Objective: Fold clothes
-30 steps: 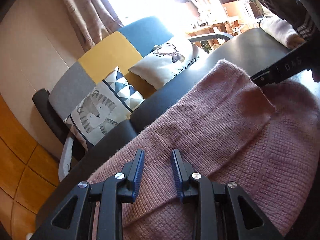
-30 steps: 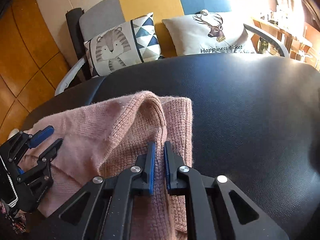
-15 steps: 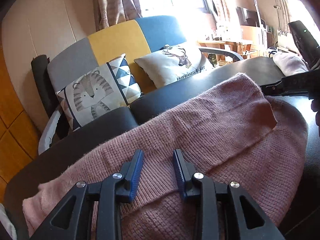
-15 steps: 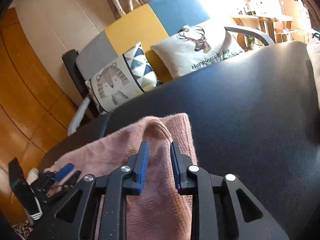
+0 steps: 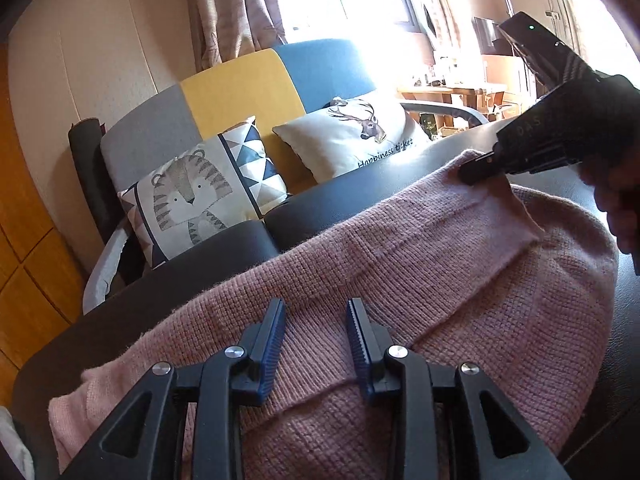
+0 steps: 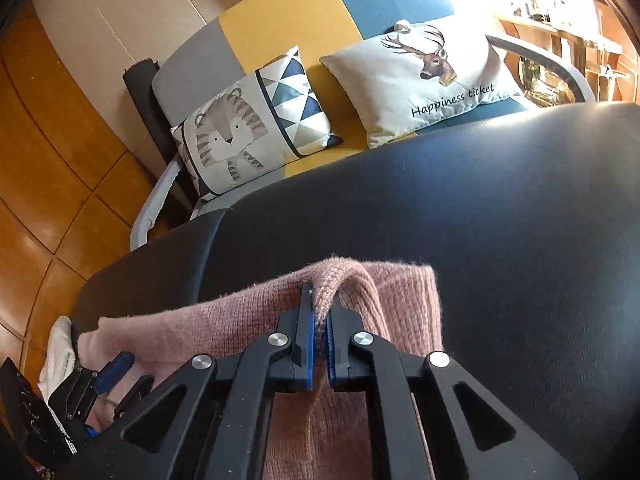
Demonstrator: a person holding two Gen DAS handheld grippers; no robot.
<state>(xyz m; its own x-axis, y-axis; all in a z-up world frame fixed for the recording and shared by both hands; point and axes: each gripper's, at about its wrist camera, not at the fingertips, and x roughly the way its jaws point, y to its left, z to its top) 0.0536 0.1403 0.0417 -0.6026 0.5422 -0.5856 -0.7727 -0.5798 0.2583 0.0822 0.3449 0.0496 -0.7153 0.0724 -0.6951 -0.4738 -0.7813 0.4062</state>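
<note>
A pink knit sweater (image 5: 440, 264) lies partly folded on a black padded surface (image 5: 200, 272). My left gripper (image 5: 315, 304) stands open low over its near part; the knit shows between the blue pads, which do not press on it. My right gripper (image 6: 322, 304) is shut on a raised fold of the sweater (image 6: 240, 320) and holds that fold a little above the surface. In the left wrist view the right gripper (image 5: 472, 170) pinches the sweater's far corner, with a hand (image 5: 616, 208) behind it. The left gripper (image 6: 124, 376) shows at the lower left of the right wrist view.
Beyond the black surface (image 6: 480, 240) stands a grey, yellow and blue sofa (image 6: 280, 20) with a tiger pillow (image 6: 240, 132) and a deer pillow (image 6: 424, 68). A white cloth (image 6: 60, 356) lies at the surface's left end. Wooden floor is on the left.
The right gripper's jaws opened around the fold half a second ago and are now shut on it again, lifting it slightly. The left gripper rolled a little and stayed over the sweater.
</note>
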